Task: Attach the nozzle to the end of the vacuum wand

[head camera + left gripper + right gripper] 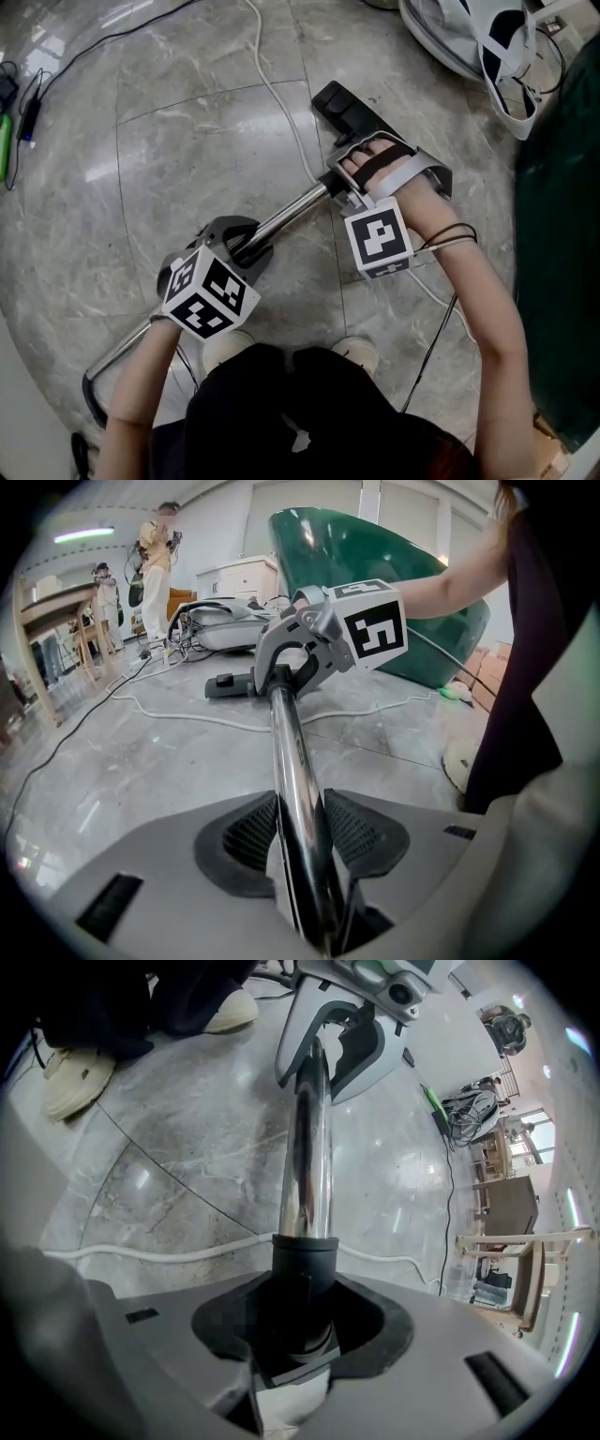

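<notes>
From the head view, the left gripper point(246, 246) at 7 o'clock pinches the shiny vacuum wand point(291, 214). The right gripper point(345, 183) at 1 o'clock holds the black nozzle point(345, 108), which lies on the floor point(187, 141) toward 12. In the left gripper view, the pads squeeze the wand, which runs up toward 12 to the other tool. In the right gripper view, the jaws are clamped round the nozzle's black neck point(303, 1269) with the wand going into it, so the joining push looks under way; next, both should press together in one straight line until it sits tight.

Left gripper point(305, 834) clamps the chrome wand point(286, 747) (black nozzle point(230, 684) beyond).
</notes>
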